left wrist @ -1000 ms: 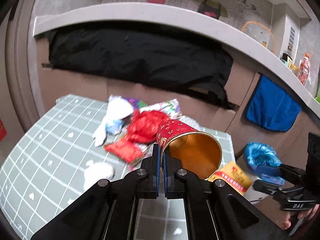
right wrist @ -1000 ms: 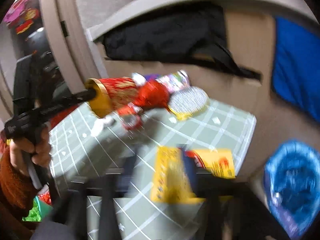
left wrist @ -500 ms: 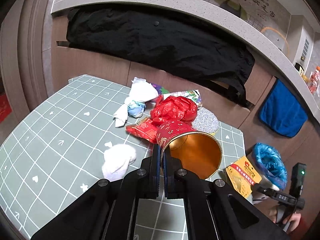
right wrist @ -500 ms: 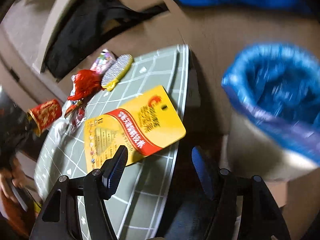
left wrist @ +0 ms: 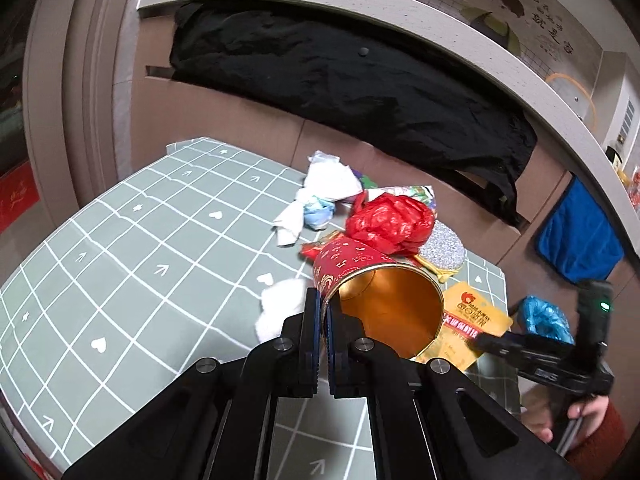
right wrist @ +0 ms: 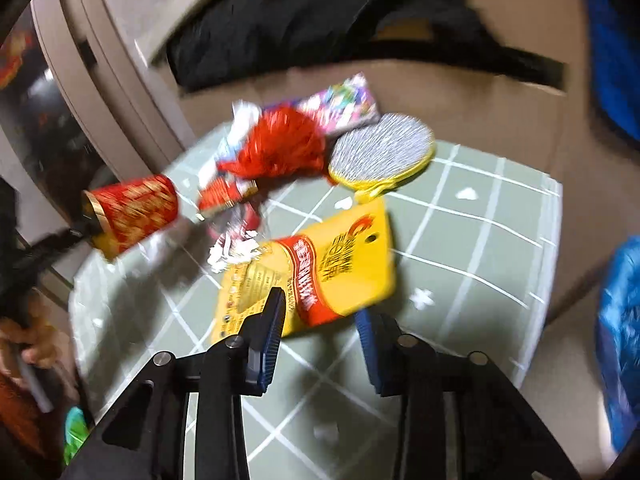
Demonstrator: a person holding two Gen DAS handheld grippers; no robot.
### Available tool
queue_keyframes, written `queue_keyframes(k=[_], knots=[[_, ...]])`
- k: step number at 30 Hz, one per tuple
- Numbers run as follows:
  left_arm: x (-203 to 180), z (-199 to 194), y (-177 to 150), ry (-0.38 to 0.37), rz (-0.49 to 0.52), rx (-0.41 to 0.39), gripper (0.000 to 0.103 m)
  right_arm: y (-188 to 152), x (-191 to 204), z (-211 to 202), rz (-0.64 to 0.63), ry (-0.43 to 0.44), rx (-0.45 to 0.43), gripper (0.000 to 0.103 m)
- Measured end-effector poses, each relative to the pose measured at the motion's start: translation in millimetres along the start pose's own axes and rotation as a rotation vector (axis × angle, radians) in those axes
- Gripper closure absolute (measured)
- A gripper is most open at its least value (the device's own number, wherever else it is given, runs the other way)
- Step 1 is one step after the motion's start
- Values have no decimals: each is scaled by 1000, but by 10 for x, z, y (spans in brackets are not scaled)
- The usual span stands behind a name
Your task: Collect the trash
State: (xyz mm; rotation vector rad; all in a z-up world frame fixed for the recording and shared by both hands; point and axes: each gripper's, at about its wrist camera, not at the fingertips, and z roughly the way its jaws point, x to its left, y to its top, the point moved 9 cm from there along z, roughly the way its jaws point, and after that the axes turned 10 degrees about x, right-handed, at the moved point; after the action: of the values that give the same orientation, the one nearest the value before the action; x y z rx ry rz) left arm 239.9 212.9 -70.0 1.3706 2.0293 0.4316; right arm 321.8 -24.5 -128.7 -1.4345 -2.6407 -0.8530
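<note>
Target for right gripper point(right wrist: 320, 320): yellow packet point(right wrist: 320, 264), flat on the green gridded table point(right wrist: 460, 240) near its edge. Jaws have just been closing, part open, packet's near edge between them, pads not yet pressing. Advice: slide lower pad under the overhanging edge, then pinch. Left gripper point(left wrist: 323, 308) is clamped on the rim of the red can point(left wrist: 360, 272), held off the table; blue-lined bin point(left wrist: 544, 316) waits beside it.

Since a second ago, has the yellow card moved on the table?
Yes. The yellow card was overhanging the table's right edge near the blue-lined bin; now it lies further in.
</note>
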Motion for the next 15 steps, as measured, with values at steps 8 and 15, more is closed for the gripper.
queue_keyframes(k=[8, 15], knots=[[245, -24, -10, 8, -42, -3, 101, 262, 224, 446, 25, 89, 54, 68], [127, -62, 64, -13, -22, -26, 101, 335, 178, 263, -43, -80, 25, 102]])
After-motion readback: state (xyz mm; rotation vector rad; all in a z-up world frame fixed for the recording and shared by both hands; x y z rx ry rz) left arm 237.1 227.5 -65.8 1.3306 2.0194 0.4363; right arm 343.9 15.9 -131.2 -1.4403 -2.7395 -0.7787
